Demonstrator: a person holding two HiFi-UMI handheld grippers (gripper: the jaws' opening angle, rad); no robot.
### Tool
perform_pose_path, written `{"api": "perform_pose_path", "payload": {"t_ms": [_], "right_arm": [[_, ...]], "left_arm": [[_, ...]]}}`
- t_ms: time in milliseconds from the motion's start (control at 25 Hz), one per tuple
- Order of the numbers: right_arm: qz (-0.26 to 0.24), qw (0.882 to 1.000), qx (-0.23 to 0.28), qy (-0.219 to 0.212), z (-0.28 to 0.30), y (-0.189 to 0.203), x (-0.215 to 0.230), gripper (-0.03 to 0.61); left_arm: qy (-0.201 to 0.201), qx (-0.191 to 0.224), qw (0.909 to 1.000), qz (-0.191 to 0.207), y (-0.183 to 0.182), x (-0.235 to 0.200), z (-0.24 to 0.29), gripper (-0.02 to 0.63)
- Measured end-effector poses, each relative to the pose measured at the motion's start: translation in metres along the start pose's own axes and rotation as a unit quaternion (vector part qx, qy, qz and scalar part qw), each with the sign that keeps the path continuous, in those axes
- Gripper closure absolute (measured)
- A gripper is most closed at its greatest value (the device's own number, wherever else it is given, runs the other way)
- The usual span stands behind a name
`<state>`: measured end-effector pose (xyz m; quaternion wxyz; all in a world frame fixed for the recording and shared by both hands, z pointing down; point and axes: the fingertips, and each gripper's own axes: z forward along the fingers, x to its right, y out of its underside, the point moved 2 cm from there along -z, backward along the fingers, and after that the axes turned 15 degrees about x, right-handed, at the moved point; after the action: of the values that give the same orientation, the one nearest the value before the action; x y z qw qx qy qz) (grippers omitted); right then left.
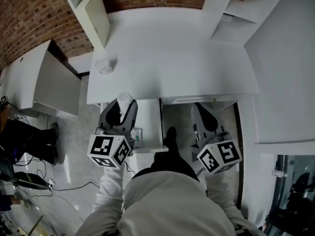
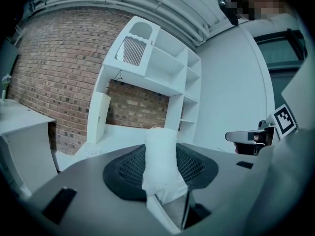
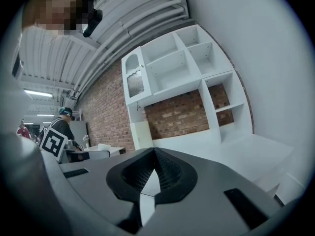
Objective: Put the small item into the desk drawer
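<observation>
Left gripper (image 2: 161, 154) grasps the white small item (image 2: 158, 173) beside the open desk drawer (image 1: 149, 124); right gripper (image 3: 153, 155) is clenched, empty.

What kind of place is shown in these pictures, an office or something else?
Probably an indoor office or a lab-like workroom. A white desk with a shelf unit stands against a brick wall, and loose cables lie on the pale floor.

White sleeves (image 1: 110, 191) meet the grey left gripper (image 1: 121, 107) and right gripper (image 1: 203, 113) — black mesh pads (image 2: 130, 167), black-and-white marker cubes (image 1: 109, 150).
</observation>
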<state>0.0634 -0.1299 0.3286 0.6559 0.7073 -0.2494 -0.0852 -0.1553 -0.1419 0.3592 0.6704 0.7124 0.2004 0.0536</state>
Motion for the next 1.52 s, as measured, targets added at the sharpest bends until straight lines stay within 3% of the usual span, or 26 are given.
{"api": "perform_pose_path", "payload": {"t_ms": [440, 880, 1520], "right_arm": [[0.001, 1.000, -0.005, -0.001, 0.014, 0.006, 0.010, 0.551], [0.016, 1.000, -0.014, 0.008, 0.021, 0.013, 0.020, 0.551], [0.019, 0.999, -0.024, 0.020, 0.026, 0.019, 0.031, 0.551]], "left_arm": [[0.006, -0.029, 0.9996, 0.002, 0.023, -0.004, 0.018, 0.425], [0.030, -0.095, 0.9951, 0.001, 0.076, 0.003, 0.031, 0.425], [0.061, -0.247, 0.9672, 0.006, 0.187, -0.001, 0.031, 0.425]]}}
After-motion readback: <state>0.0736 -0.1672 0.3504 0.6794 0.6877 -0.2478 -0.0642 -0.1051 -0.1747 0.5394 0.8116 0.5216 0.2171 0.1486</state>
